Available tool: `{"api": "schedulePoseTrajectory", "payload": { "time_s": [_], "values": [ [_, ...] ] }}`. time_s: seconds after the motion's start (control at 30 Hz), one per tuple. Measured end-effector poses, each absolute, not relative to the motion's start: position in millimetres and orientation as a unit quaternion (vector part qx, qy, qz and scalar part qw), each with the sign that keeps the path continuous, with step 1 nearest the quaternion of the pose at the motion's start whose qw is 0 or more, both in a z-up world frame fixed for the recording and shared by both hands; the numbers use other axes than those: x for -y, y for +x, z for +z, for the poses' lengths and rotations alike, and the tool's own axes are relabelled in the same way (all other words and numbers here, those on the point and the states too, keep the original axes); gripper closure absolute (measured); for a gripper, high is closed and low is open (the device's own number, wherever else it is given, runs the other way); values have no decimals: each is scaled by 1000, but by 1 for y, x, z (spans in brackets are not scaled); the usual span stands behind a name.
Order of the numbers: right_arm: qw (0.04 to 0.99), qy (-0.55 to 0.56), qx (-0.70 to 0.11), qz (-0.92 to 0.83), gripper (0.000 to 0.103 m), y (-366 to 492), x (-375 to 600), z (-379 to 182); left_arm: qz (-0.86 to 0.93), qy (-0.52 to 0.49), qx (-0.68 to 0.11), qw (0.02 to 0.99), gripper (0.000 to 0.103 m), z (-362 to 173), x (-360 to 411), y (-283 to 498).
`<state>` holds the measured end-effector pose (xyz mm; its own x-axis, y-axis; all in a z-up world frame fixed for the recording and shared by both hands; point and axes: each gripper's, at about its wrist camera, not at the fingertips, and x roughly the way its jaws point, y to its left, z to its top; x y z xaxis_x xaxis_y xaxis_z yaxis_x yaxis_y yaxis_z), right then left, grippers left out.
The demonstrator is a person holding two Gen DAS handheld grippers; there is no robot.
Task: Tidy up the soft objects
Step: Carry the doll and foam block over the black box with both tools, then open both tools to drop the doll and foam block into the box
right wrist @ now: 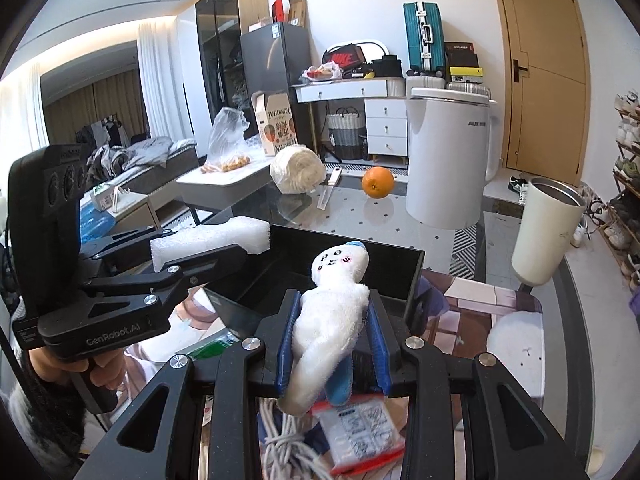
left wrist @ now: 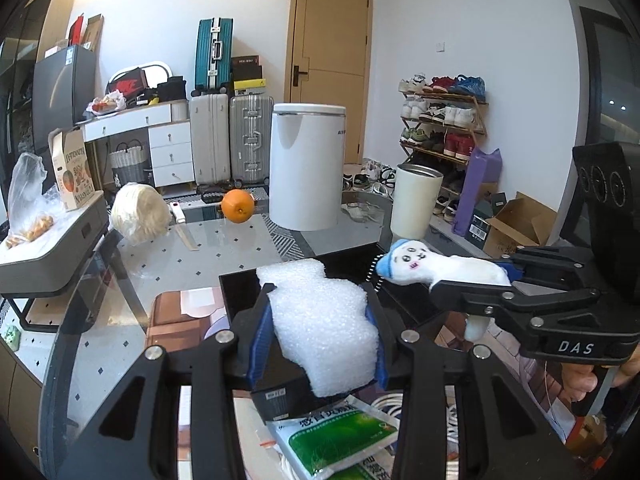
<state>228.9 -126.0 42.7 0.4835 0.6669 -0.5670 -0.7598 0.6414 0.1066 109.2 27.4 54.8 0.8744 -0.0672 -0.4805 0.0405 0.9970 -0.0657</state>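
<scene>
Above a black box (left wrist: 352,264) on the glass table (left wrist: 224,240), two soft things are held up by two grippers. A white foam piece (left wrist: 324,320) is squeezed between the blue pads (left wrist: 260,344) of the left gripper (left wrist: 320,336), whose jaws are closed tight on it. Its front end sticks out past the fingertips, over the near part of the box. From the right wrist view, the same foam piece (right wrist: 212,240) is seen from the side, poking out of the left gripper (right wrist: 224,252) at the box's left edge.

A small white plush doll (right wrist: 332,312) with a blue cap is pinched around its body by the right gripper (right wrist: 332,340), which is closed on it too. The doll's head points away from the hand, over the box (right wrist: 360,256). In the left wrist view the doll (left wrist: 436,268) lies sideways in the right gripper (left wrist: 480,284), just beside the foam.

Below the grippers, a green and white packet (left wrist: 336,440) and some white cord (right wrist: 288,440) can be seen, perhaps on a lower shelf; the glass makes it hard to tell.

Farther back on the table, an orange (left wrist: 238,206), a pale round bundle (left wrist: 140,212), a big white appliance (left wrist: 308,168) and a cream cup (left wrist: 414,200) are set well apart from the box.
</scene>
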Motion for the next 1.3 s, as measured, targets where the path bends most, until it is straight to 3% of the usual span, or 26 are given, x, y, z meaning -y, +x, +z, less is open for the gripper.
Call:
{"api": "schedulePoseTrajectory", "payload": {
  "time_s": [1.17,1.23,1.3],
  "values": [
    [809,-190,-344,438,69,297,55,6,-34,-28,-297,954,63,22,-41,159],
    [813,-191,-341,433,65,296,59,8,-33,-27,-304,952,55,21,-41,160],
    [819,-185,-333,429,51,294,65,12,-39,-37,-301,952,35,22,-43,158]
  ]
}}
